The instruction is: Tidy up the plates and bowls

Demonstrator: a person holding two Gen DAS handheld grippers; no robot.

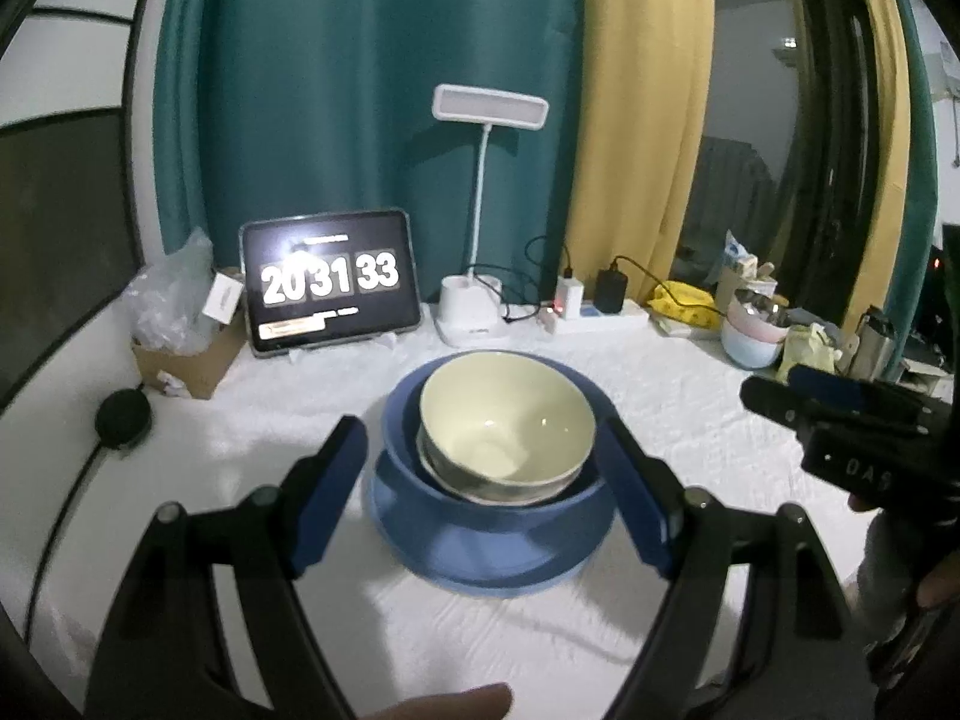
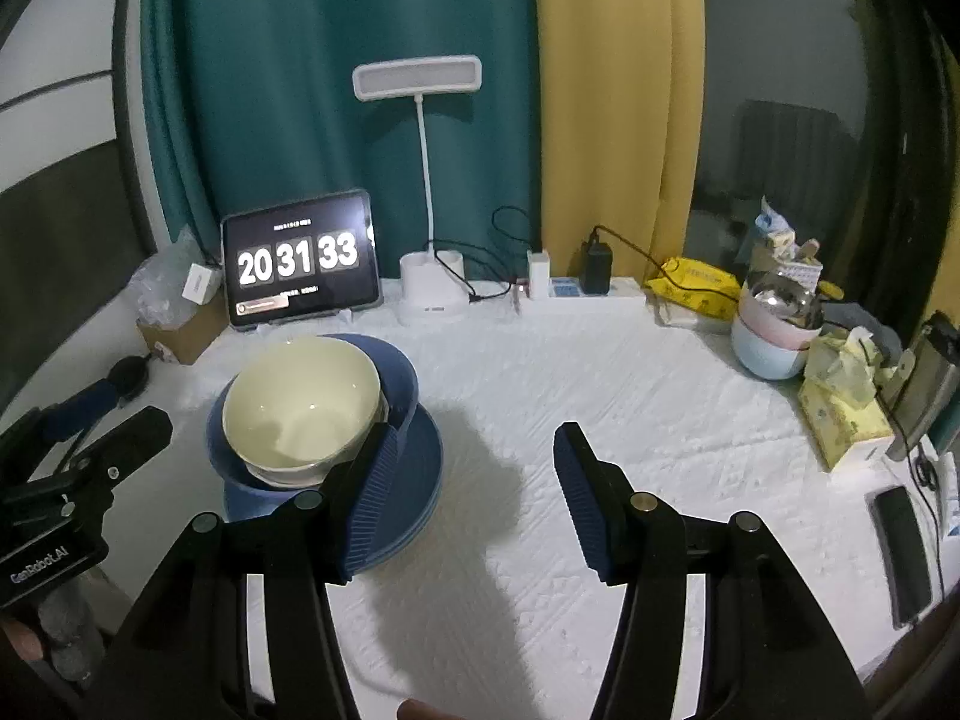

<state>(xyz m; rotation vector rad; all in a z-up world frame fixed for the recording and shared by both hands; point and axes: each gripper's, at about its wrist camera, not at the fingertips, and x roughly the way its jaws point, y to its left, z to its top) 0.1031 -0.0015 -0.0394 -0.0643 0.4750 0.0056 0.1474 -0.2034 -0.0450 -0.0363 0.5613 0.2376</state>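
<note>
A cream bowl [image 1: 507,420] sits tilted on another pale bowl inside a blue bowl [image 1: 498,516], which stands on blue plates [image 1: 420,564] on the white cloth. My left gripper [image 1: 483,444] is open, its fingers on either side of the stack, just in front of it. In the right wrist view the same cream bowl [image 2: 300,402], blue bowl [image 2: 402,384] and plates [image 2: 429,480] stand at left. My right gripper [image 2: 477,456] is open and empty, to the right of the stack, its left finger in front of the plates' edge.
A tablet clock [image 2: 300,261], a desk lamp [image 2: 429,288], a power strip [image 2: 600,294] and a cardboard box [image 2: 180,330] line the back. Stacked pastel bowls [image 2: 771,342], tissue packs [image 2: 840,414] and a phone [image 2: 900,552] sit at right.
</note>
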